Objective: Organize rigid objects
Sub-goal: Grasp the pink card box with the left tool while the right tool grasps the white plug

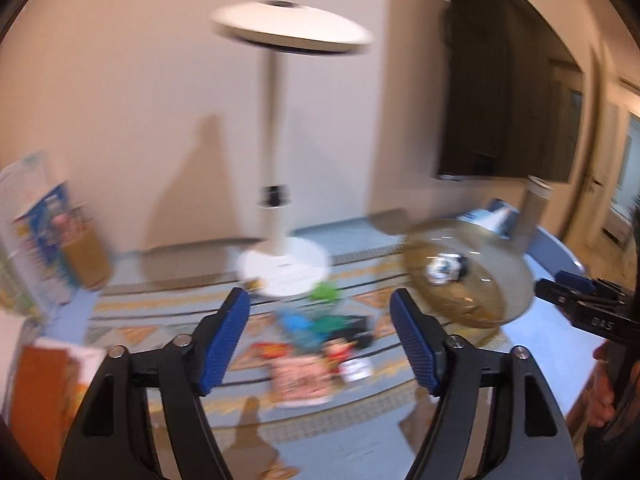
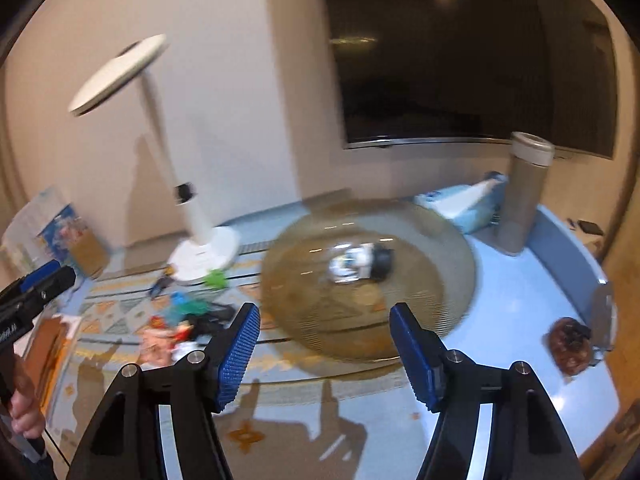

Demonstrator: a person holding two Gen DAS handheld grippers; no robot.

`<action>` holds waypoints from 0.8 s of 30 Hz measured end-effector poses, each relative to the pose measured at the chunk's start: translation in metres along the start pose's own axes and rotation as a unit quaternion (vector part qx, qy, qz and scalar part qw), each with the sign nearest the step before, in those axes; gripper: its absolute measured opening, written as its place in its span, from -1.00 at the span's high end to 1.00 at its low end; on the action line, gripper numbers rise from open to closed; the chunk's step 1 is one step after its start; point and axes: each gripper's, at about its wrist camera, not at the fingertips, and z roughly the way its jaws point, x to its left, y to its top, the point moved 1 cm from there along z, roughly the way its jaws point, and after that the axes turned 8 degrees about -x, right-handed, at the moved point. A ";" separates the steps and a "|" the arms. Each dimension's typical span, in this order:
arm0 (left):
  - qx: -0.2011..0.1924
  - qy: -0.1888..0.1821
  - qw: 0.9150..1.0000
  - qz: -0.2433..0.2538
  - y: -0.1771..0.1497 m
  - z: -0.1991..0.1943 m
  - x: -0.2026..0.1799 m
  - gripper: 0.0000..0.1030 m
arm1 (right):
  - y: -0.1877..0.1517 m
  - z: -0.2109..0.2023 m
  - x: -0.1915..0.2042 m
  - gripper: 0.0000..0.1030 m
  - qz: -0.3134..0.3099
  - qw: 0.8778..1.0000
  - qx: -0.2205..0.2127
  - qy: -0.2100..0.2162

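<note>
A table (image 2: 520,312) with a pale blue top and a patterned runner is shown from both wrist views, heavily blurred. On it, nearest the wall, a white desk lamp (image 1: 280,264) is seen standing on a round base. To its right a wide amber glass dish (image 2: 368,280) rests flat, and one small black-and-white object (image 2: 360,266) lies in its middle; its identity cannot be read. A tall grey tumbler (image 2: 524,200) stands behind the dish, just beside a pale box. The remaining rigid pieces, a heap of small toys (image 1: 316,332) in green, blue and red, lie on the runner left of the dish, well apart from it. The left gripper (image 1: 320,344) is held above that heap with jaws spread and nothing between them; the right gripper (image 2: 324,344) is held over the dish's near rim, likewise spread and empty. Neither is in contact with anything. The dish is judged to be the collecting place. Risk is judged to arise from the crowding: a descent into the heap could catch two toys at once or scatter neighbours, and a careless swing of the left gripper could strike the lamp.
</note>
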 end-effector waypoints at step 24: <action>0.163 0.015 0.986 -0.043 -0.144 0.082 0.039 -0.47 | -0.099 0.103 0.083 -0.29 -0.074 0.978 0.146 0.128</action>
